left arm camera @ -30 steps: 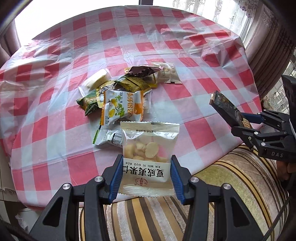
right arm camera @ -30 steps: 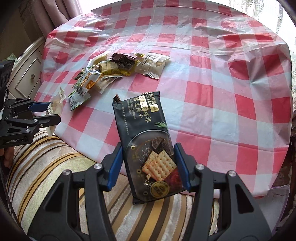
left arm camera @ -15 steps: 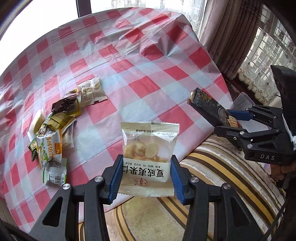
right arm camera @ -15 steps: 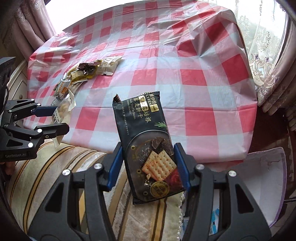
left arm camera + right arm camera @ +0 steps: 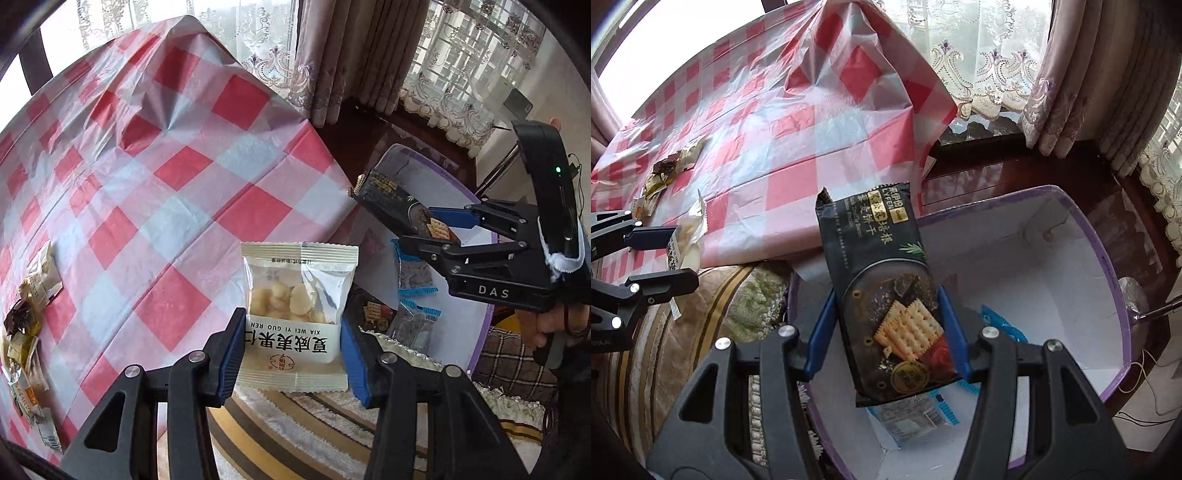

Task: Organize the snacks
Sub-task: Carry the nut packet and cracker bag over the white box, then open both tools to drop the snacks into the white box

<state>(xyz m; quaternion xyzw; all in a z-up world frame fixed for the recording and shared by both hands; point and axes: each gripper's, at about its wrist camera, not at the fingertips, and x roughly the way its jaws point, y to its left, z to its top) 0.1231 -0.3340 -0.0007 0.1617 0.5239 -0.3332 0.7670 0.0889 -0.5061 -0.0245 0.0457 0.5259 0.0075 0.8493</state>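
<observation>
Snacks partway sorted. Left gripper (image 5: pixel 293 349) clamping a clear nut packet (image 5: pixel 298 317) at lower centre of its view, over the striped cushion (image 5: pixel 314 435). Right gripper (image 5: pixel 886 338) pinching a black cracker pack (image 5: pixel 886 295), hanging above the purple-rimmed box (image 5: pixel 1108 280) at right. Lying in the box already: blue-edged packets (image 5: pixel 916 413). Remaining on the checked tablecloth (image 5: pixel 155 192): a small pile of wrappers (image 5: pixel 26 332) at lower left.

Both tongs swung from table (image 5: pixel 155 177), over box (image 5: pixel 1082 236)
</observation>
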